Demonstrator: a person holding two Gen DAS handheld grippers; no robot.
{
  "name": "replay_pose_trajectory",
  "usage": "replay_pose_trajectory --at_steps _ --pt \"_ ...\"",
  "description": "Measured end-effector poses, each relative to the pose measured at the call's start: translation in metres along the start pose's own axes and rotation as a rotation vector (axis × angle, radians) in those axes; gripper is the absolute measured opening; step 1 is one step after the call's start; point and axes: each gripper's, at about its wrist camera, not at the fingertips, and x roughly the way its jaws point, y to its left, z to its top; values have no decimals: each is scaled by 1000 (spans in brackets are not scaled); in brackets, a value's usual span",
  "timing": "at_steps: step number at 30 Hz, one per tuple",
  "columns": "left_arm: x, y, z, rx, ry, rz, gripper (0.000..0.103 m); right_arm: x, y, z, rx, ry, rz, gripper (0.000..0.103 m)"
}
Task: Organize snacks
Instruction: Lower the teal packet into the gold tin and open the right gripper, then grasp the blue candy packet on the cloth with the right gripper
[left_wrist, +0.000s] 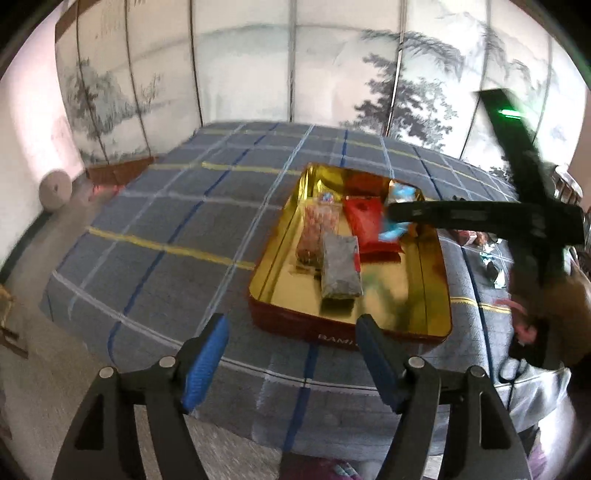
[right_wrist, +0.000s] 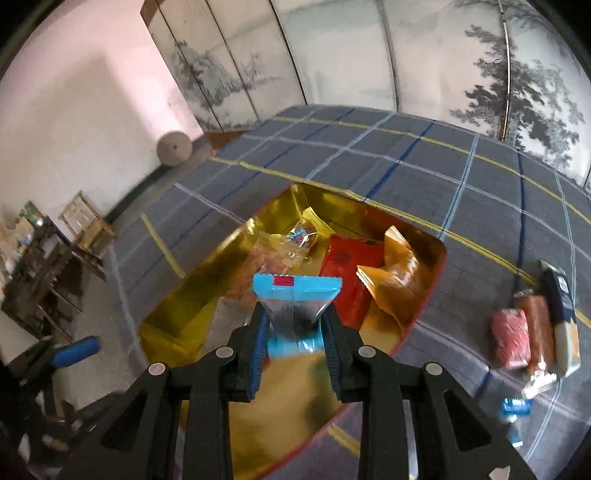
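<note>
I am holding a blue snack (right_wrist: 295, 295) tight in my right fingers (right_wrist: 295, 332) over the gold tin (right_wrist: 166, 325). My left fingers (left_wrist: 291, 354) are open and empty. Some snacks are lying in the tin, more snacks (right_wrist: 532, 332) are waiting beside it.

You see a gold-lined red tin (left_wrist: 441, 258) on the grey cloth (left_wrist: 184, 221) with blue, white, yellow checks; a light-blue packet (right_wrist: 295, 286).

Left hand-held gripper (left_wrist: 291, 363): matte black plastic frame of angular linkage arms with triangular cut-outs. Round silver pivot pins sit at the joints. Two fingers carry ribbed blue pads (left_wrist: 207, 363) along their inner faces.

Right hand-held gripper (right_wrist: 295, 354): same build, black linkage arms, silver pins, ribbed blue pads (right_wrist: 258, 354). In the left wrist view its black body shows a small green indicator light (left_wrist: 509, 112). Blurred there; finer markings unreadable.
</note>
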Motion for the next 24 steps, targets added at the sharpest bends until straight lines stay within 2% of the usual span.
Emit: replay_pose_trajectory --at_steps 3,6,9,10,12,14,16,19,24 --pt "-2 -4 -3 33 -7 -3 73 17 6 7 0 8 -12 29" --pt "5 -5 -5 37 33 -17 73 24 7 9 19 10 -2 29" --pt "7 -6 -6 38 37 -5 73 2 3 3 57 -59 7 32" --pt "7 -6 -6 40 31 3 73 -4 -1 1 73 -80 3 36" --pt "4 -5 -5 45 18 12 73 -38 -19 -20 120 -149 -46 52" --pt "0 -6 -5 48 -4 7 73 -62 -35 -41 137 -185 -122 73" --pt "-2 -8 -6 52 -21 -3 73 -79 -59 -65 152 -162 -206 74" --pt "-3 -19 -6 68 -19 -25 73 -87 -93 -91 173 -81 -314 74" --pt "-3 -39 -9 119 -2 -45 73 -81 -123 -103 225 -33 -325 73"
